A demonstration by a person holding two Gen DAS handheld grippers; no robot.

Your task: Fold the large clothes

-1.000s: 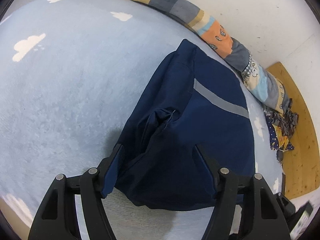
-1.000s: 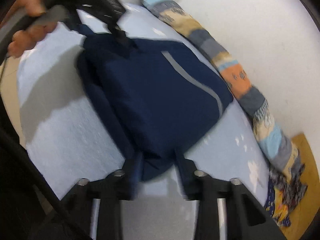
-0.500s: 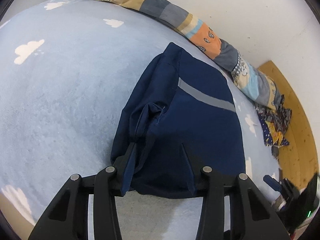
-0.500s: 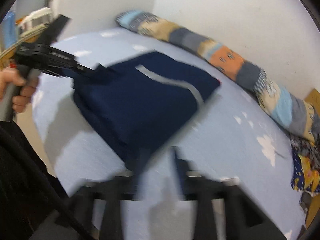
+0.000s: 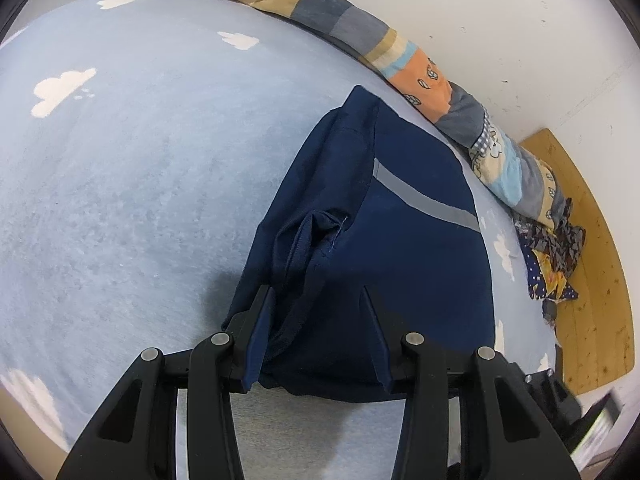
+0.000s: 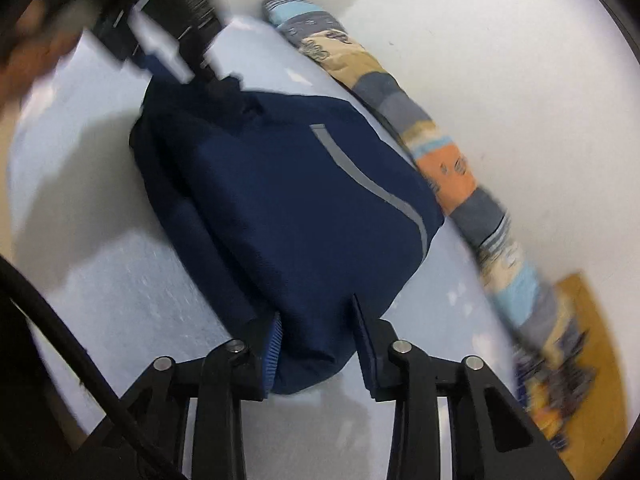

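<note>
1. One light-blue bed sheet [image 5: 140, 184] with white cloud print covers the mattress; it is the largest surface.
2. Patchwork bolster [image 5: 420, 76] runs along the white wall [image 5: 500, 20], just beside the garment's far corner.
3. Navy garment [image 5: 400, 248] with a grey stripe [image 5: 424, 200] lies folded on the sheet, layers stacked.
4. Left gripper [image 5: 316, 328]: jaws parted, straddling the garment's near edge, no clamp visible.
5. Right gripper [image 6: 316, 344]: jaws apart around the garment's near corner; view blurred.
6. Crumpled patterned cloth [image 5: 552, 256] lies on the wooden board [image 5: 600, 280].
</note>
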